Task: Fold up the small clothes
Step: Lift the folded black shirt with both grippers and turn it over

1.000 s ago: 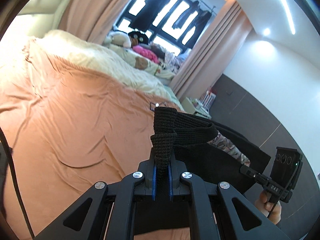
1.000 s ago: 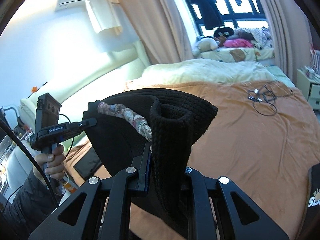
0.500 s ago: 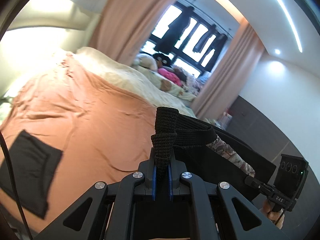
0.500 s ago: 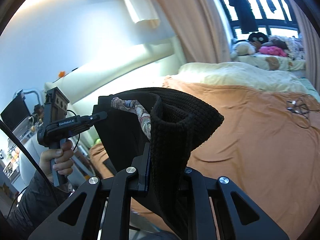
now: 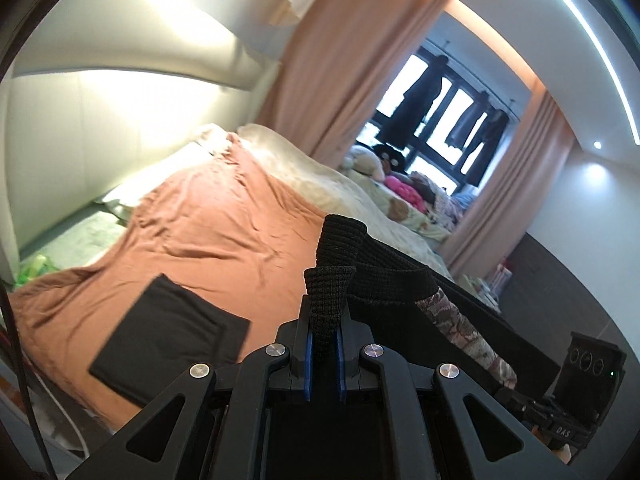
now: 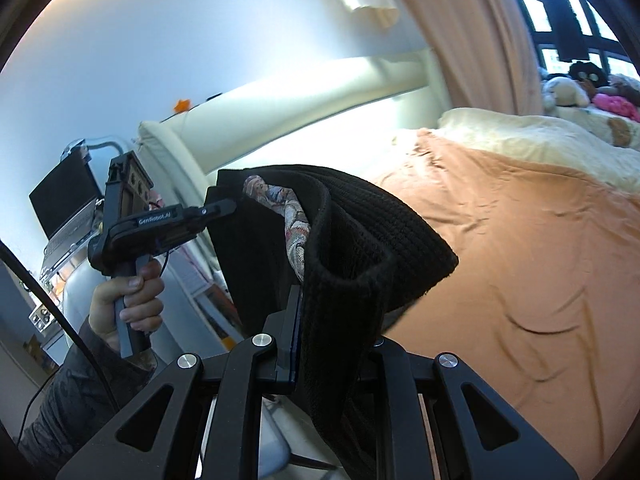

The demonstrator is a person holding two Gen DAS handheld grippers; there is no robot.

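A black garment (image 5: 392,280) with a ribbed waistband and a patterned inner strip hangs stretched in the air between my two grippers, above the bed's edge. My left gripper (image 5: 322,346) is shut on one bunched end of the waistband. My right gripper (image 6: 334,328) is shut on the other end, where the black garment (image 6: 360,248) drapes over and hides its right finger. In the right wrist view a hand holds the left gripper (image 6: 224,208), which pinches the fabric's far corner. A folded black piece (image 5: 168,336) lies flat on the orange sheet (image 5: 224,236).
The bed carries a cream duvet (image 5: 320,184) and plush toys (image 5: 384,160) near the curtained window (image 5: 440,120). A padded headboard (image 6: 300,100) runs along the wall. A laptop (image 6: 64,196) stands on a rack beyond the bed's corner. Orange sheet (image 6: 520,240) spreads to the right.
Both views have swung across the room toward the headboard side. The folded black piece on the sheet has come into the left wrist view. The garment stays gripped at both ends.
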